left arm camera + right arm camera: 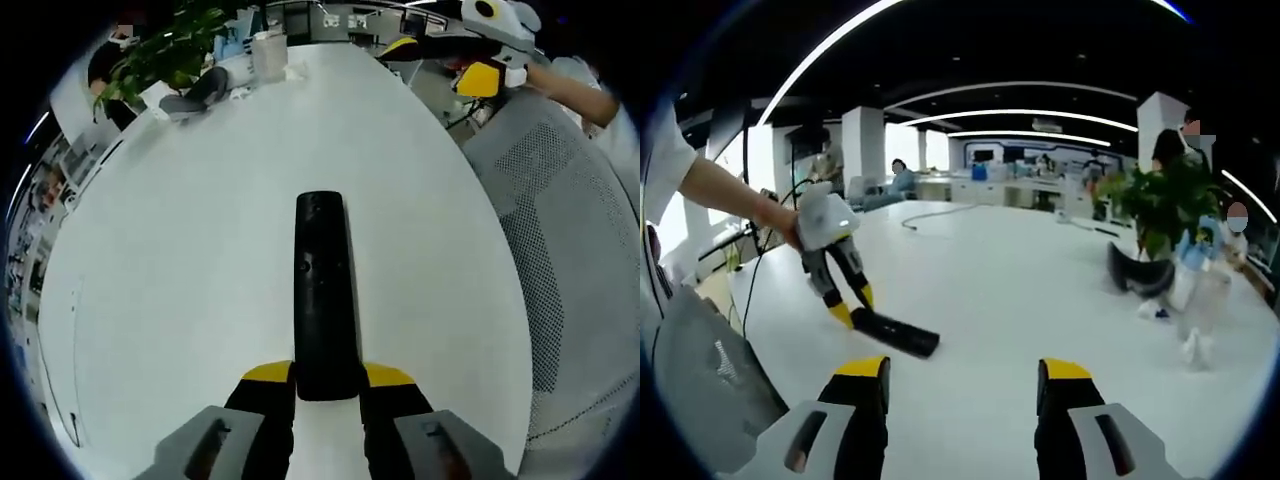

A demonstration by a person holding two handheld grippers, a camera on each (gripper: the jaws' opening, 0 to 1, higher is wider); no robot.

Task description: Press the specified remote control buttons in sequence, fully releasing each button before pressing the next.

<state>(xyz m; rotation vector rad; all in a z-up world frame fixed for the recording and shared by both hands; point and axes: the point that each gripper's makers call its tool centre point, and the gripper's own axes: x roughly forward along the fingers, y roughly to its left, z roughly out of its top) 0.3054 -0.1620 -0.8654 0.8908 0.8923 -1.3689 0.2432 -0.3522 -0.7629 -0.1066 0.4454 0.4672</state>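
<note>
The left gripper view looks straight down the black remote [324, 295], which sticks out ahead of the left claw [326, 385] over the white counter [180, 260]; you can make out a couple of small buttons on its top face, too small to read. The left claw is pinching the near end of the remote between its 2 yellow-tipped fingers [268, 373]. Far beyond the claw there's a potted plant [165, 55], a dark rounded thing beside it, and off to the right a mesh chair back [560, 230]; the right claw [480, 75] hangs up there too, well apart from the remote. The right gripper view gives the side-on look you don't get otherwise: a hand [780, 222] holding the left claw [855, 308] angled down, the remote [895, 333] clamped at its tip with its far end at or just over the counter [1020, 290], hard to tell which. The right claw [965, 375] itself is spread wide with nothing between its fingers, hovering over the counter, the remote ahead and to its left. A plant [1165, 205] sits far off to its right.
</note>
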